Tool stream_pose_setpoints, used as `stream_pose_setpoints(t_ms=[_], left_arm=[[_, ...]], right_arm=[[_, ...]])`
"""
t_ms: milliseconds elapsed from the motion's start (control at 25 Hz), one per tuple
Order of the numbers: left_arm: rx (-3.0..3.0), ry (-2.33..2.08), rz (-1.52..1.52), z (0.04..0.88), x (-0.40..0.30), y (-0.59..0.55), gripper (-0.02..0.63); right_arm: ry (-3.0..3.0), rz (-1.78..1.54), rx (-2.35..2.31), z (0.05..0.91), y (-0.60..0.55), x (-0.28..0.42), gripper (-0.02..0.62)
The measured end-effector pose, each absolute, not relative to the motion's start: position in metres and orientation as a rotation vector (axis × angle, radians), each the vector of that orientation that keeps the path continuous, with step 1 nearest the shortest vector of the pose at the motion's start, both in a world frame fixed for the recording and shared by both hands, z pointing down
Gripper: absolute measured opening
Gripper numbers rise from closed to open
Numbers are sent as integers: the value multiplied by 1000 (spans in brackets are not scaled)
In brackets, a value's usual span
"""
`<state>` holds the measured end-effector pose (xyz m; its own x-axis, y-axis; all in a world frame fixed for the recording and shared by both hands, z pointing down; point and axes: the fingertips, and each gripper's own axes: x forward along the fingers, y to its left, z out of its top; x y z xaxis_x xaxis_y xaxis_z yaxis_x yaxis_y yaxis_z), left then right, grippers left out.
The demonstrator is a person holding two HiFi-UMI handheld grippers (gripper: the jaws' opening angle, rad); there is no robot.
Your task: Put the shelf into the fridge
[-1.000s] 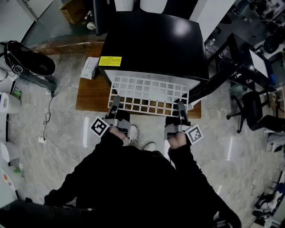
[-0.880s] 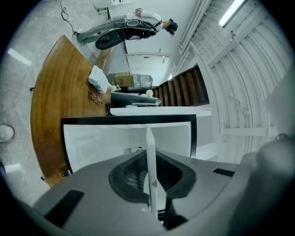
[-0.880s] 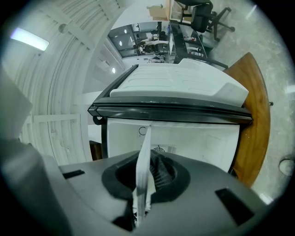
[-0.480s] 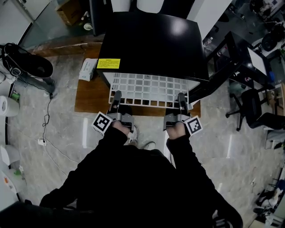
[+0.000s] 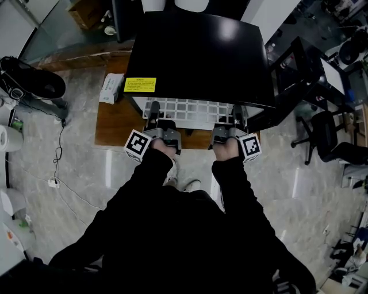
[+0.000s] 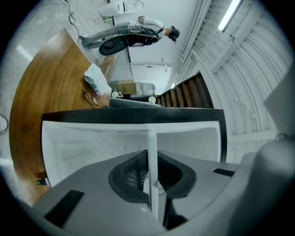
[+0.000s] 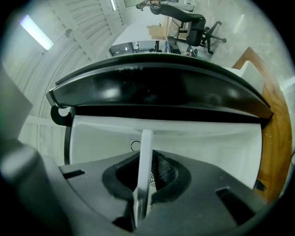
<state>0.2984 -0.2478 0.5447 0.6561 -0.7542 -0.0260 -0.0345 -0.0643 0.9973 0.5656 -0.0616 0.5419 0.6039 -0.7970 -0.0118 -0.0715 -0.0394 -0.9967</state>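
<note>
You have one shelf (image 5: 192,109), one fridge (image 5: 198,51) and two grippers. Your left gripper (image 5: 154,110) and right gripper (image 5: 237,113) are each clamped on the shelf's near edge. Most of the shelf lies inside the fridge, and only a near strip shows. One tissue pack (image 5: 107,88) lies on the wooden board (image 5: 115,123) to the left. One chair (image 5: 330,140) stands far to the right.

fridge (image 5: 201,57): 1 | shelf (image 5: 195,108): 1 | grippers: 2, namely left gripper (image 5: 154,111) and right gripper (image 5: 237,113) | yellow label (image 5: 140,85): 1 | wooden board (image 5: 115,123): 1 | white packet (image 5: 107,89): 1 | cardboard box (image 5: 86,10): 1 | office chair (image 5: 333,143): at least 1 | person (image 5: 184,241): 1
</note>
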Motion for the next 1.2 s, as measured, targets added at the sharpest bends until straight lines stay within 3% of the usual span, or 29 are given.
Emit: stream_pose_setpoints(t_ms=[1040, 1200], left_arm=[[1586, -649, -717, 532, 358, -305, 35], [1723, -540, -673, 518, 356, -280, 89]], right_arm=[[758, -612, -1508, 537, -117, 610, 35], [905, -684, -1514, 531, -104, 571, 130]])
